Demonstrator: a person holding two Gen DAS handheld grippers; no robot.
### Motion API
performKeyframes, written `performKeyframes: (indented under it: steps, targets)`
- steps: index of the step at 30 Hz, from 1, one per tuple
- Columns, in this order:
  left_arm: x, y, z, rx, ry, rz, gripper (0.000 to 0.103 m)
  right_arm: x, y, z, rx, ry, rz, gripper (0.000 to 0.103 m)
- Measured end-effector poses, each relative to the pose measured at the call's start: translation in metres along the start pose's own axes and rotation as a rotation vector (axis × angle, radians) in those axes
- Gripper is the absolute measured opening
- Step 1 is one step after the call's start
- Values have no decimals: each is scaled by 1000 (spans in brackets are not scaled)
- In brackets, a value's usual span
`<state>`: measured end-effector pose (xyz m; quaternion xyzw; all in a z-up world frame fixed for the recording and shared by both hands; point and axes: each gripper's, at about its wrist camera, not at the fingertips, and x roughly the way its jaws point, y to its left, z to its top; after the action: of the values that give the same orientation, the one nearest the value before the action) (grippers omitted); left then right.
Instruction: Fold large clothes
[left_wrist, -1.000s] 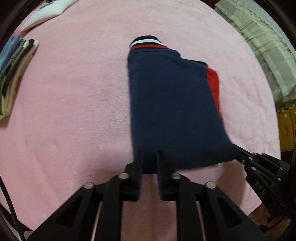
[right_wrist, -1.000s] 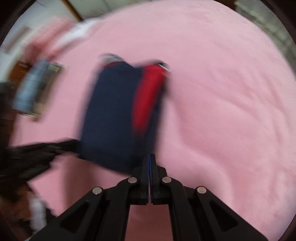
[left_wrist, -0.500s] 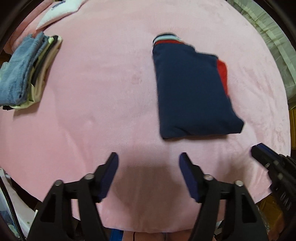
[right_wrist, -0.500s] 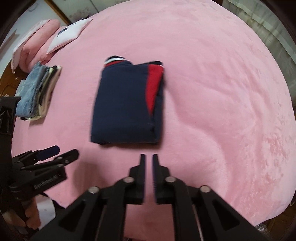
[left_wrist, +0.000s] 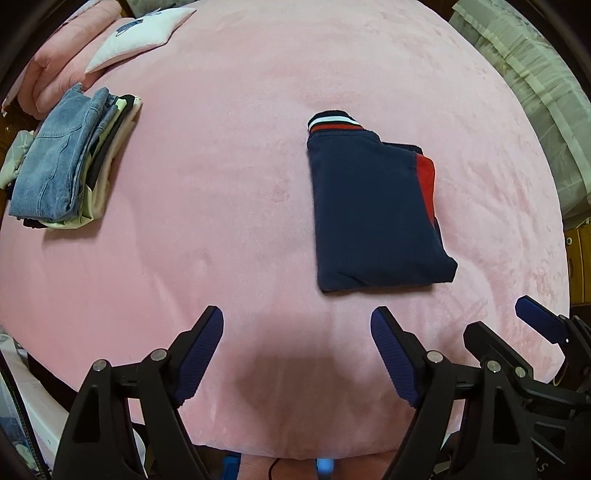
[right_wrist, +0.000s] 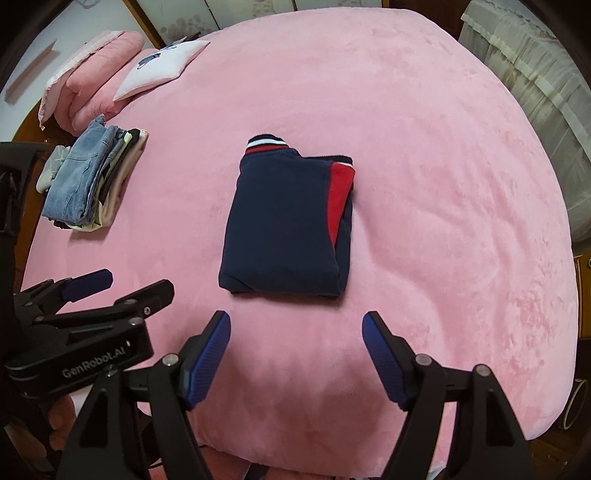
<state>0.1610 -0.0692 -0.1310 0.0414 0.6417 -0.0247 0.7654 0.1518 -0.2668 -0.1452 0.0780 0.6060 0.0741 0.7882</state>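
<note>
Nearest the cameras, the left gripper (left_wrist: 297, 350) hangs over the near edge of the bed with its fingers spread wide apart and nothing between the blue ribbed pads (left_wrist: 201, 349). The right gripper (right_wrist: 295, 352) stands likewise, fingers wide apart and holding nothing. Each shows in the other's view: the left gripper at the lower left of the right wrist view (right_wrist: 122, 288), the right gripper at the lower right of the left wrist view (left_wrist: 517, 325). Neither touches any cloth.

Just beyond the fingertips lies the navy garment (right_wrist: 284, 221), folded into a compact rectangle and resting flat on the pink blanket (right_wrist: 424, 166). A red panel (right_wrist: 338, 192) shows along its right side, and a red, white and navy ribbed band (right_wrist: 266, 144) protrudes at the far left corner. The near folded edge is slightly thick and rounded.

Further off to the left, well apart from the garment, sits a stack of folded clothes (right_wrist: 88, 181) with denim on top. Beyond that stack lie a pink folded quilt (right_wrist: 96, 74) and a white pillow (right_wrist: 162, 66). Pale ruffled bedding (right_wrist: 535, 85) borders the far right.
</note>
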Motion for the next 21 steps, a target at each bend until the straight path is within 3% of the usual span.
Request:
performKeyframes:
  steps: [17,21]
  targets:
    - [3,-13,5,-11,4,50,81,8,-18,7,14,39,26,76]
    - [14,-17,11,-41,36,24,81,15,-25,11,11,58,39,77]
